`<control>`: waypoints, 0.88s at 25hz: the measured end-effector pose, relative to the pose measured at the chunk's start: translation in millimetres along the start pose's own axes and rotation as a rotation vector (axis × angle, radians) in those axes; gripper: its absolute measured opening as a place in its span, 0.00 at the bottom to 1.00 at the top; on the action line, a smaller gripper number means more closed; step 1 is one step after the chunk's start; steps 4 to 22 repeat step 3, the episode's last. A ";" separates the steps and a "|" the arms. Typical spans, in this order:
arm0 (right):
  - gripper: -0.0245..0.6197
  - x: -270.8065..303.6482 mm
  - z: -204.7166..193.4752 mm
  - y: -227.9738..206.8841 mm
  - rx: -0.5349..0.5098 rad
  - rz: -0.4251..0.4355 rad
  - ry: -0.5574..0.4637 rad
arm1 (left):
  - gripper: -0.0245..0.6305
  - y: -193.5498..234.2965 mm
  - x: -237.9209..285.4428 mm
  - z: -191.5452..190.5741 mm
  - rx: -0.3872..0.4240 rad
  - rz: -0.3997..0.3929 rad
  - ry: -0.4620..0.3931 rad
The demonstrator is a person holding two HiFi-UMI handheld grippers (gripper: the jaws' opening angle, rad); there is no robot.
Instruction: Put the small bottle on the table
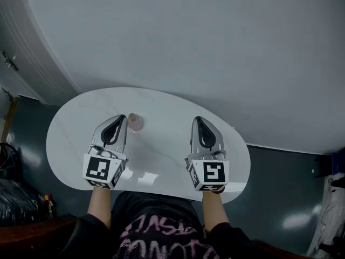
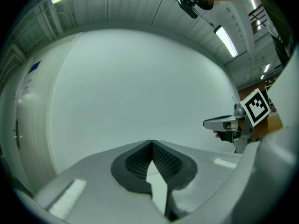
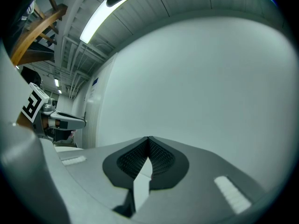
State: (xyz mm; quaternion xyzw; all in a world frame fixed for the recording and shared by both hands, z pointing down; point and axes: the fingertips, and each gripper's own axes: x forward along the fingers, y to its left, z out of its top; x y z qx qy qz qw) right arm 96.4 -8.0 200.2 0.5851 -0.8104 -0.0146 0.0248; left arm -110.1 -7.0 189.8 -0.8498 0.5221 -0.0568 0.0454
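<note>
The small bottle (image 1: 135, 121), pale pink and seen from above, stands on the white oval table (image 1: 161, 104). It is just right of the tip of my left gripper (image 1: 121, 117), close to it but not held. My left gripper (image 2: 151, 143) is shut, its dark pads meeting with nothing between them. My right gripper (image 1: 198, 120) hovers over the table's right half, well apart from the bottle. It is shut and empty too, as the right gripper view (image 3: 148, 139) shows. The bottle is in neither gripper view.
A large pale curved wall (image 1: 215, 47) rises just behind the table. Dark floor (image 1: 280, 182) surrounds the table. A black bag (image 1: 13, 198) and a wooden edge (image 1: 38, 231) lie at the lower left. The table's near edge is right before the person's body.
</note>
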 end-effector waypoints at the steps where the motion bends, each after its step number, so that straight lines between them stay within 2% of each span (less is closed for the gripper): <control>1: 0.05 -0.7 0.6 0.4 0.000 0.000 -0.001 | 0.04 0.2 -0.9 0.6 -0.002 0.002 0.001; 22: 0.05 -1.9 1.6 1.1 -0.002 0.001 -0.003 | 0.04 0.5 -2.1 2.0 -0.007 0.006 0.005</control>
